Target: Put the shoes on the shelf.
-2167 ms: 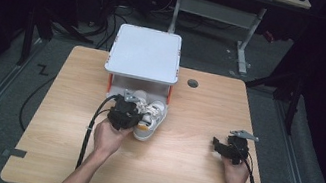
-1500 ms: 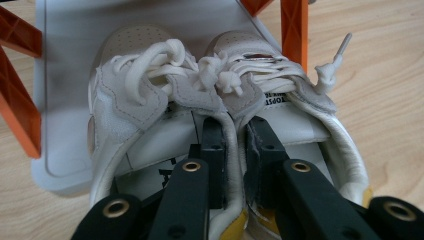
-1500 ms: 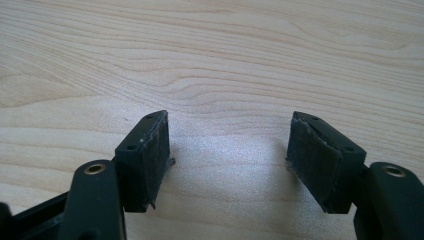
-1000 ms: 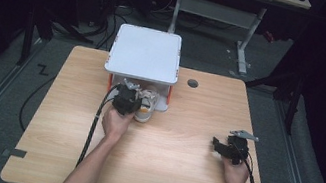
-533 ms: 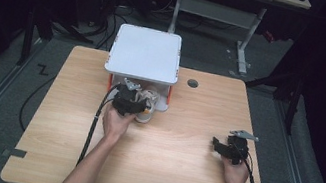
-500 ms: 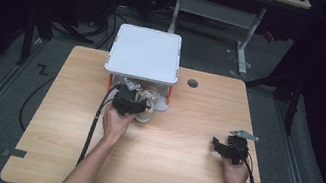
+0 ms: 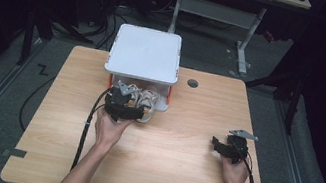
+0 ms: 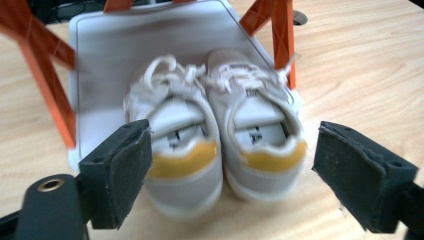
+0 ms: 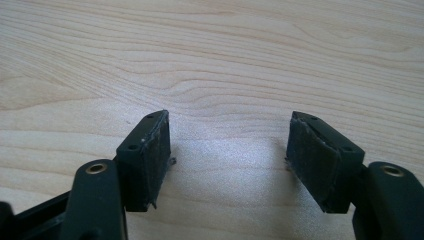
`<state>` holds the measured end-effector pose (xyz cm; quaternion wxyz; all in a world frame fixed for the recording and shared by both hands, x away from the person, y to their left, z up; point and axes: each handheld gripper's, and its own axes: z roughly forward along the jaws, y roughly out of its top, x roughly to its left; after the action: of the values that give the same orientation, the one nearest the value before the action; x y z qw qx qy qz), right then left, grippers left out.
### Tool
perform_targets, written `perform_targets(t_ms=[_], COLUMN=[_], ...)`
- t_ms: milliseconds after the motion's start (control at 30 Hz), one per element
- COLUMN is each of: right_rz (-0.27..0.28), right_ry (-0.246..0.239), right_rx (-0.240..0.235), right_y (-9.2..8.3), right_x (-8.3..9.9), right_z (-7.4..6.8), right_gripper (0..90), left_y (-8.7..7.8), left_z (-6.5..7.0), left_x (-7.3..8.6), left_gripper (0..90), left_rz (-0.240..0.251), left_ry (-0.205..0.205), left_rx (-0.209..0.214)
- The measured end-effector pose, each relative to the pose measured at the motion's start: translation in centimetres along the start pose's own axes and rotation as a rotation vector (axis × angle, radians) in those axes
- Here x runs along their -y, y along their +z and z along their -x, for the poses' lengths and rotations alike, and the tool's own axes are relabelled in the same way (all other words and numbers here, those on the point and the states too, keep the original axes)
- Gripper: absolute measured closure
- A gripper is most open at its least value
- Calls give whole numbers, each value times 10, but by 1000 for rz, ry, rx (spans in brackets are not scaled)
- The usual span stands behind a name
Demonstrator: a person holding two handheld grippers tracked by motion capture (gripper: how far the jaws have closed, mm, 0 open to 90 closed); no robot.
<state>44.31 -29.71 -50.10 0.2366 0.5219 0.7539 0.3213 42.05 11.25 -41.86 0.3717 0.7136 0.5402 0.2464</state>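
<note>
A pair of grey-white sneakers (image 7: pixel 147 102) with yellow heel tabs stands side by side on the white base plate (image 8: pixel 150 45) of a small rack, heels toward me. In the left gripper view the left shoe (image 8: pixel 175 140) and right shoe (image 8: pixel 260 125) lie just ahead of my left gripper (image 8: pixel 235 167). Its jaws have just been opening and stand wide, with the pads clear of both heels. In the high view the left gripper (image 7: pixel 127 105) hovers at the rack's front. My right gripper (image 7: pixel 216 144) rests open on the table at the right, with nothing between its pads (image 9: pixel 150 155).
The rack has a white top (image 7: pixel 145 53) on orange legs (image 8: pixel 47 85) and stands at the table's far middle. A round cable hole (image 7: pixel 193 83) lies to the right of it. Bare wood (image 7: pixel 168 163) stretches between my two hands.
The left gripper carried the sneakers from in front of the rack to under its top, then opened and drew back toward me. The right gripper stayed still.
</note>
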Motion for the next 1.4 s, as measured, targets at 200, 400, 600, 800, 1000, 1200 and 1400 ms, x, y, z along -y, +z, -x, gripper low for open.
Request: perform_targets(t_ms=[200, 400, 600, 800, 1000, 1200, 1400], right_rz=[2, 31, 96, 127, 152, 172, 178], right_ry=[-12, -12, -49, -79, -117, -178, -228], right_rx=[-4, -99, -221, -329, -379, -390, -370], right_y=[-1, -8, -21, -30, -27, -28, -19], right_x=[-1, -15, -49, -90, -133, -175, -205], right_z=[-4, -13, -29, -52, -79, -105, -131], right_gripper=[500, 595, 671, 709, 783, 839, 837], left_y=[-9, -3, 11, 23, 31, 32, 36], left_z=[4, 9, 16, 17, 18, 18, 16], left_x=[21, 37, 43, 43, 41, 40, 36], left_gripper=[154, 137, 148, 154, 158, 191, 194], left_rz=[-26, -69, -98, -111, -101, -87, -95], left_ry=[-6, -21, -28, -49, -61, -65, -82], left_rx=[-31, -43, -44, -54, -55, -72, -81])
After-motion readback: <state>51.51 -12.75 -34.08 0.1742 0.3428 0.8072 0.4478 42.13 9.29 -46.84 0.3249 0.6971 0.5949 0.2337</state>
